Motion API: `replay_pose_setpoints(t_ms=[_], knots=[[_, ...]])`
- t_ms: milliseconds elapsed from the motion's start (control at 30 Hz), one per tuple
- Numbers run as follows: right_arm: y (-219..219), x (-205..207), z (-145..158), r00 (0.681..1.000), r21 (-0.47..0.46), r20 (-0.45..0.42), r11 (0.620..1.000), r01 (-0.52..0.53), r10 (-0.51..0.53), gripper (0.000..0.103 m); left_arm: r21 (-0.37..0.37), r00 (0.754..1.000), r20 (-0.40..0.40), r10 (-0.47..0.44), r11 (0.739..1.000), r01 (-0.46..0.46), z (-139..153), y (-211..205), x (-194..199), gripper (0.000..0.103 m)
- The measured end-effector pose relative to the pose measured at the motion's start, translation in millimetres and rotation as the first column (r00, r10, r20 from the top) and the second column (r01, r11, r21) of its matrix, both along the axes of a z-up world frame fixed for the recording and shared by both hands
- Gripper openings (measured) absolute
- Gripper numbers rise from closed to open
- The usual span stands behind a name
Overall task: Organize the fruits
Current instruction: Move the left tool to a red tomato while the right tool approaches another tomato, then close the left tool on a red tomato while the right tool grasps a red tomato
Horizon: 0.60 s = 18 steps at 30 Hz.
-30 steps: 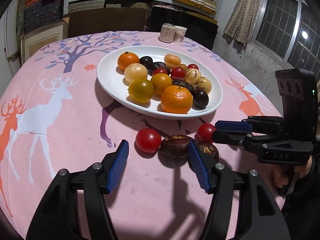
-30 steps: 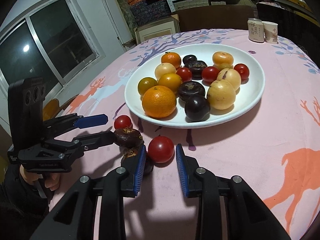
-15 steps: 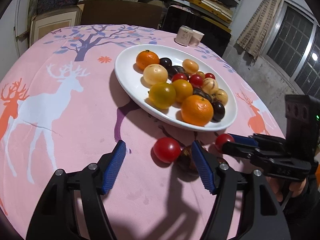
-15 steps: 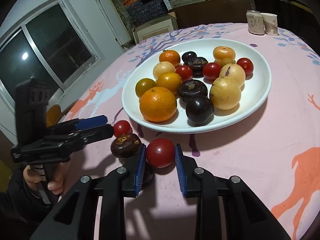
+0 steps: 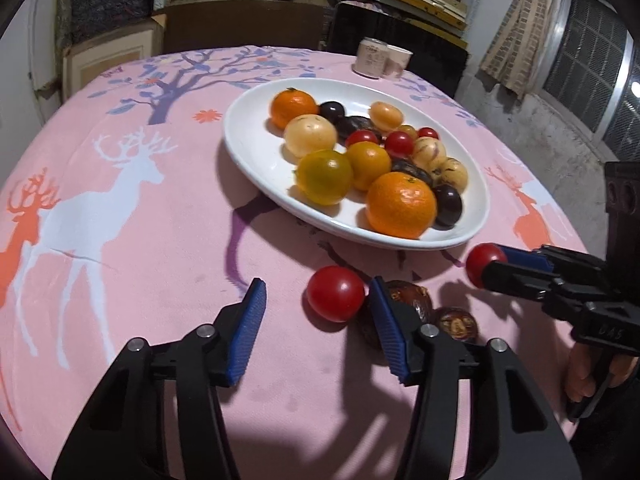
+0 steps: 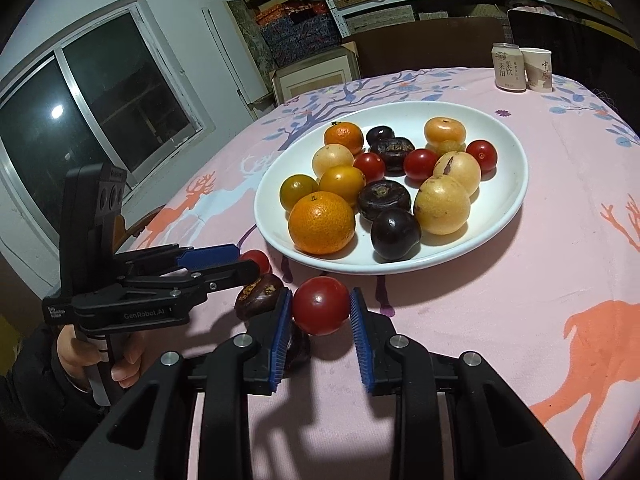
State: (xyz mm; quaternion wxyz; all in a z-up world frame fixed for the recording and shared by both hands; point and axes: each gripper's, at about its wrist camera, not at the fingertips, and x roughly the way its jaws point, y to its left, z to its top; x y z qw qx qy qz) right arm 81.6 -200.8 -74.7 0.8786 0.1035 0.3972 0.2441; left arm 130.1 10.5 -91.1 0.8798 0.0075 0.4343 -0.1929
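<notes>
A white plate (image 5: 256, 160) (image 6: 508, 200) holds several oranges, tomatoes, pale round fruits and dark fruits. Loose on the pink cloth in front of it lie two red tomatoes and two dark brown fruits. My left gripper (image 5: 316, 328) is open, its right finger beside one tomato (image 5: 335, 294) and in front of a dark fruit (image 5: 412, 300). My right gripper (image 6: 320, 328) is open, its pads on either side of the other tomato (image 6: 321, 305), also in the left wrist view (image 5: 484, 262). The left gripper (image 6: 224, 262) shows at the left of the right wrist view.
A can (image 6: 507, 67) and a paper cup (image 6: 538, 69) stand at the table's far edge. Shelves with boxes and a dark chair back are behind. A second dark fruit (image 5: 456, 322) lies by my left gripper's right finger. Windows flank the room.
My left gripper has shifted left, so the tomato now sits near its right finger. My right gripper has moved forward around its tomato and the jaws have narrowed slightly.
</notes>
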Motion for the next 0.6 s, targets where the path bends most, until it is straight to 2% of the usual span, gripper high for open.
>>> replay_pose_setpoints(t_ms=[133,267,367,533,600], knots=[[-4,1,0,1.000,0.011,-0.001,1.000,0.009,-0.009,0.030,-0.012,1.000,-0.006,0.029,1.000,-0.029,0,7,3,0.055],[-1,0,1,1.000,0.003,0.004,1.000,-0.003,0.003,0.031,0.063,0.995,0.079,0.053,0.996,-0.059,7,2,-4,0.055],[-2,1,0,1.000,0.006,0.000,1.000,0.000,0.000,0.031,0.064,0.999,0.051,-0.006,0.998,0.003,4,-6,-5,0.054],[-1,0,1,1.000,0.006,0.002,1.000,-0.004,0.004,0.031,0.082,0.998,0.054,-0.041,0.996,0.036,2,-13,-8,0.054],[-2,1,1,1.000,0.008,0.001,1.000,-0.002,0.002,0.031,0.035,0.993,0.007,-0.114,0.993,0.113,-2,-19,-9,0.054]])
